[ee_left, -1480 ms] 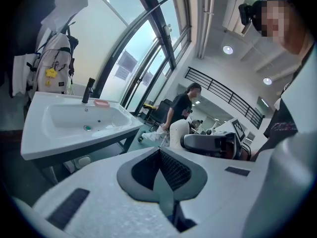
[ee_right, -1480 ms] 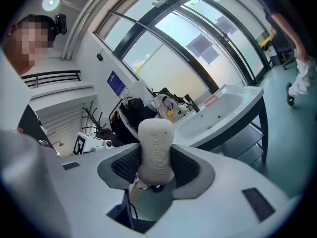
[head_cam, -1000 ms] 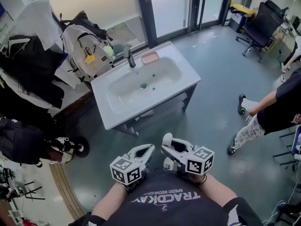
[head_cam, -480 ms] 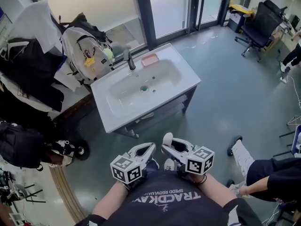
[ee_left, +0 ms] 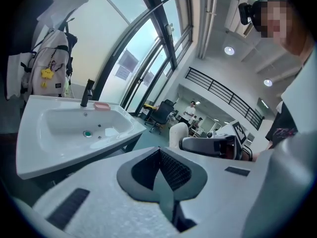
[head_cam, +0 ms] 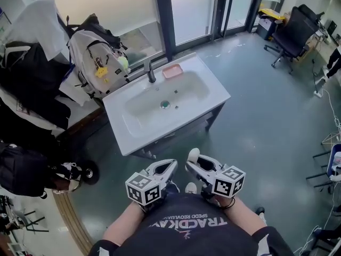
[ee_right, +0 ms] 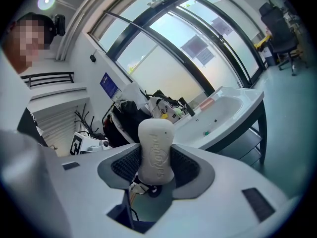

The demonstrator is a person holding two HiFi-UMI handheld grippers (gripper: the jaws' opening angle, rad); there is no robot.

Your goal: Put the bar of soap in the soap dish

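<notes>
Soap (ee_right: 155, 150) is gripped upright between the pads of the right gripper (ee_right: 156, 168), its lower end hidden by them. The left gripper (ee_left: 159, 171) is clenched on nothing. Both are held at the person's chest, well apart from the white sink (head_cam: 133, 135), where the pink dish (head_cam: 171, 71) sits beside the faucet (head_cam: 149, 70), too small for detail. Bags (head_cam: 96, 55) are heaped at its left; grey floor (head_cam: 250, 116) and glass doors (head_cam: 197, 9) are seen beyond.

Counting two grippers, the left gripper (head_cam: 170, 166) and the right gripper (head_cam: 194, 163). Seeing one bar of soap (ee_right: 155, 150), one pink soap dish (head_cam: 172, 71), one white washbasin (head_cam: 136, 135), one dark tap (head_cam: 151, 70), one pale backpack (head_cam: 93, 55), one black office chair (head_cam: 294, 28).
</notes>
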